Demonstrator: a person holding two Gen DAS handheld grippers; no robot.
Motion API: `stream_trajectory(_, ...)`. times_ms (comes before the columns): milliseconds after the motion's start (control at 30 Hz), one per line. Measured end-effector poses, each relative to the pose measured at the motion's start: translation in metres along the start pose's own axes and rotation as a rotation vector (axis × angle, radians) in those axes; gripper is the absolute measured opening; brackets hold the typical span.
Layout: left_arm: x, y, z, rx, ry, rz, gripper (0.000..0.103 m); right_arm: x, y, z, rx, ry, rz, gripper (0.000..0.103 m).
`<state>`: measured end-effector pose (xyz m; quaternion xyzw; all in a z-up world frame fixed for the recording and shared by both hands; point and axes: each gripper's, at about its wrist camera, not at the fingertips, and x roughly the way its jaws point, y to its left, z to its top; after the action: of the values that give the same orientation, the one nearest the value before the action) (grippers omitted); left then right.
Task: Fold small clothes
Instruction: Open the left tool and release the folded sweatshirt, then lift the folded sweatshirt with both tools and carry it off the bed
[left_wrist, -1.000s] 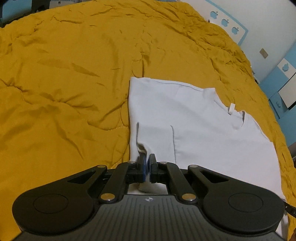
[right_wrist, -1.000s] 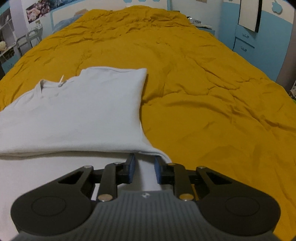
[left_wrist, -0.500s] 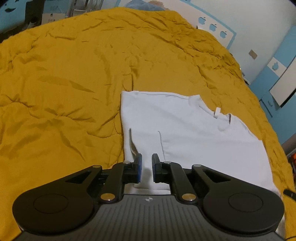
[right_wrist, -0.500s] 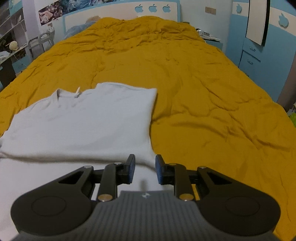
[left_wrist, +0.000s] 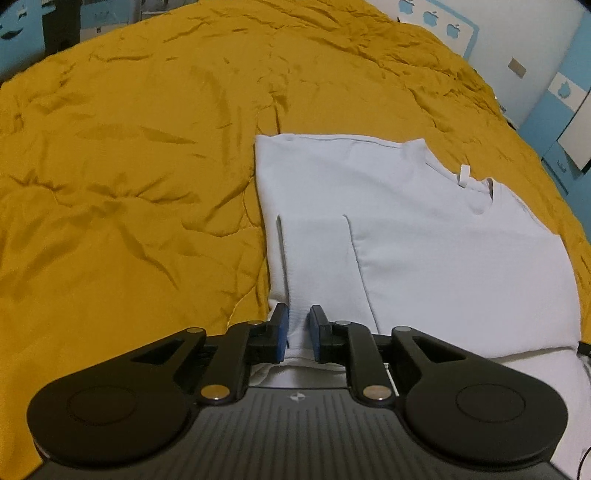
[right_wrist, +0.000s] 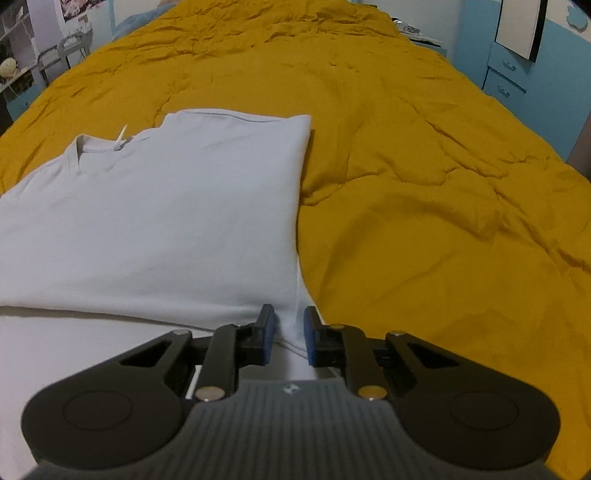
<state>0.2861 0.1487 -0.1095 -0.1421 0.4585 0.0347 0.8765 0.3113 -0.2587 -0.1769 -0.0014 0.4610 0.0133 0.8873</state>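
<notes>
Now | white T-shirt flat on yellow bed, sides folded in | left gripper fingers just parting, cloth loose between | right gripper fingers just narrowing around hem corner, not pinching; likely for next fold.

shirt white | quilt mustard yellow | pads blue

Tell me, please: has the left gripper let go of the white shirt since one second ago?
Yes. The left gripper was shut on the white shirt; its jaws have just been opening, and the sleeve lies loosely between them on the yellow bedspread.
</notes>
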Motion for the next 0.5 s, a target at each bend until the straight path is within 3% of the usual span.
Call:
stream_trajectory(167, -0.020, -0.007, 0.001, 0.053, -0.003, -0.003, 0.022, -0.020, 0.004, 0.005, -0.013, -0.011, -0.024, 0.011)
stream_trajectory(267, -0.039, -0.010, -0.001, 0.075, -0.004, -0.065, 0.030, -0.047, 0.003, 0.004, -0.030, -0.037, 0.003, 0.011)
stream_trajectory(500, -0.100, -0.031, -0.023, 0.274, -0.038, -0.165, 0.032, -0.118, 0.002, -0.011, -0.140, -0.069, 0.072, 0.018)
